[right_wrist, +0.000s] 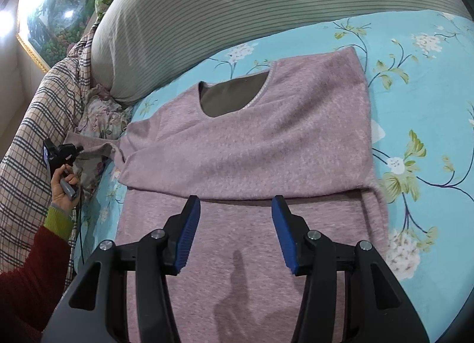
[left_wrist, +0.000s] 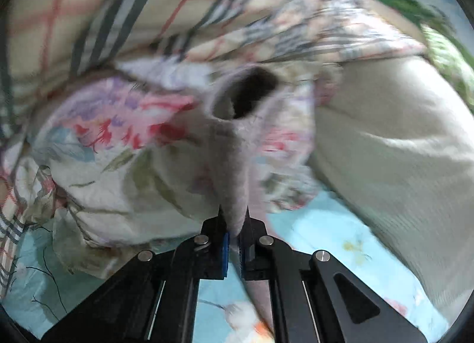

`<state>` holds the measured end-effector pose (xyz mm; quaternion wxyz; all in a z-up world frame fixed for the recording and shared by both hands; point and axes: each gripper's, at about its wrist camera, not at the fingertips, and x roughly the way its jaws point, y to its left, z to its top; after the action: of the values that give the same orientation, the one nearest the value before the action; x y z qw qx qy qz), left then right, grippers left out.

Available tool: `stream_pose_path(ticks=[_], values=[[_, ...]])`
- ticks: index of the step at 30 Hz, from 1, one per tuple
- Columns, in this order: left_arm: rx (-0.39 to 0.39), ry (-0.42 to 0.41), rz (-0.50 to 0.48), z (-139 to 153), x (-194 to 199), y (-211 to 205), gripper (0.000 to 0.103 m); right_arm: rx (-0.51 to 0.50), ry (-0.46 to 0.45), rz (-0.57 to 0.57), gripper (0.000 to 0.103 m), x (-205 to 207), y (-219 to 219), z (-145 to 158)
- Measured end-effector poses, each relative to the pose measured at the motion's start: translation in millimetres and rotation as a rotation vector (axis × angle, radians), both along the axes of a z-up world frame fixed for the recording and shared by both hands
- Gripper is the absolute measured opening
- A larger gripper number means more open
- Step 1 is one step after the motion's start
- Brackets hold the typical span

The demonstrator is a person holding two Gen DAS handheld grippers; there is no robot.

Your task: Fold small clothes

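Left gripper (left_wrist: 234, 234) clamps the sweater's (right_wrist: 251, 147) sleeve (left_wrist: 237, 171) at 9 o'clock — right gripper (right_wrist: 236, 231), jaws apart, hovers over it — no writing legible.

Pink fuzzy sweater (right_wrist: 251, 147) flat, btm folded up.

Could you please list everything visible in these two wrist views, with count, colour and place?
sweater: one, pinkish-mauve, spread on the bed, one side already folded in.
sleeve: one, mauve, stretched off the sweater's left side, cuff opening showing.
bedsheet: one, light blue with white flowers, under the sweater.
striped pillow: one, grey-beige, behind the sweater.
plaid blanket: one, beige with dark and red lines, left of the pillow.
floral quilt: one, pale with pink flowers, bunched beside the sleeve.
framed picture: one, landscape, far left wall.
left gripper: black, blue pads, shut on the sleeve.
right gripper: black, blue pads, open above the sweater.
left hand: one, red sleeve with green cuff, holding the left gripper's handle.
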<state>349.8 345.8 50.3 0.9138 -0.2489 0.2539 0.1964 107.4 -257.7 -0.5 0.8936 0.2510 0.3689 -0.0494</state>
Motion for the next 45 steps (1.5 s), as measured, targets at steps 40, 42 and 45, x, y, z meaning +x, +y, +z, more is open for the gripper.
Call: stream_pose_path(ticks=[40, 42, 45], values=[[0.026, 0.252, -1.026, -110.5, -68.5, -439.3, 0.059, 0.031, -0.045, -0.100, 0.060, -13.2, -31.7, 2.9], [0.019, 0.234, -0.984, -104.2, -83.5, -410.5, 0.062, 0.012, -0.043, -0.069, 0.060, 0.0, -22.0, 4.2], [0.010, 0.224, -0.909, -100.1, -98.7, -365.6, 0.062, -0.028, -0.039, -0.004, 0.060, 24.3, -4.5, 7.2]])
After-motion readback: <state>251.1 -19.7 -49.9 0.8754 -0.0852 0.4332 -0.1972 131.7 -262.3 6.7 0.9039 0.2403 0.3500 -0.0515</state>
